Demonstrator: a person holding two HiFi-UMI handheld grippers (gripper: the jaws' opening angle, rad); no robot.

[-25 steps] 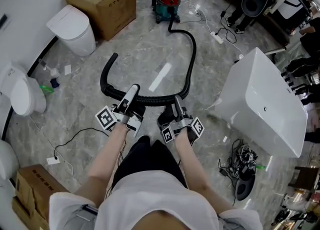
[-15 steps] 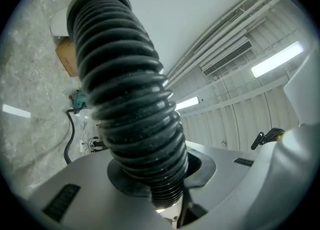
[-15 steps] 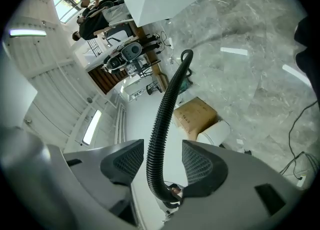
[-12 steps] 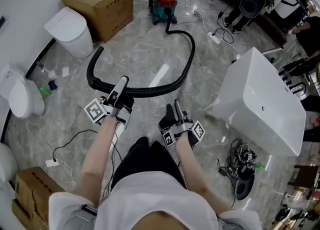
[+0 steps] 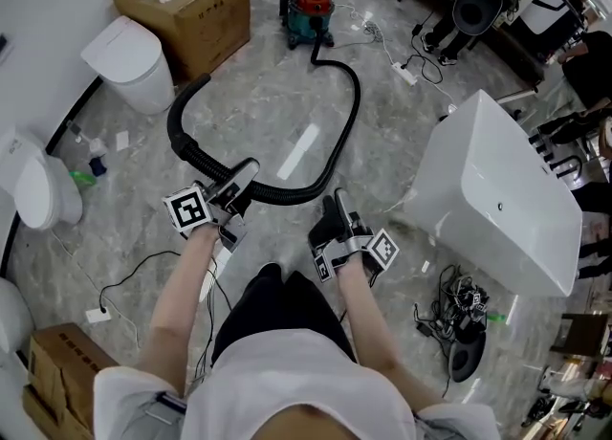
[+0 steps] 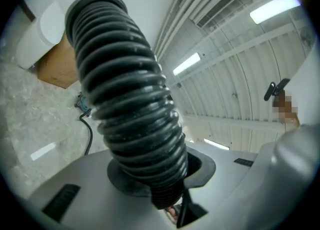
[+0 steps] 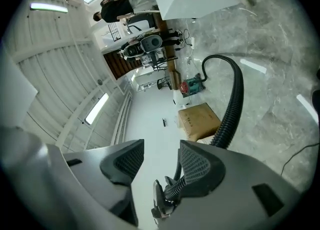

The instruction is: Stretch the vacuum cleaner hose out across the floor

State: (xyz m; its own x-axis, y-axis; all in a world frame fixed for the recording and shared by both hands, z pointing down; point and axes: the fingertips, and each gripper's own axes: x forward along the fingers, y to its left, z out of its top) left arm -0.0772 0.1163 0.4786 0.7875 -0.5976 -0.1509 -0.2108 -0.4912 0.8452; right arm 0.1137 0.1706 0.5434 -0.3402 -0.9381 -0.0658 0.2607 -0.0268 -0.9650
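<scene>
The black ribbed hose (image 5: 356,103) is far from straight. It leaves the red-topped vacuum cleaner (image 5: 312,10) at the far side of the marble floor (image 5: 277,113), bows out toward the white bathtub (image 5: 497,199), then sweeps back to the person's feet. From there it hooks round again, and its free end points toward the cardboard box (image 5: 196,3).

The left gripper (image 5: 247,172) has its jaws closed partway round the hose at the near bend, and in its own view the ribs fill the gap. The right gripper (image 7: 156,160) has its jaws spread wide with nothing between them. The hose runs just beside it, untouched.

To my eye this is a light, bendy tube that will want to spring back into its curl. The ribs should keep it from sliding through the pads, so a firm squeeze across its width looks enough. I'd take the second hold farther along, toward the free end, and draw that end away from the cleaner. A hard tug would more likely drag the cleaner than lengthen the hose.
</scene>
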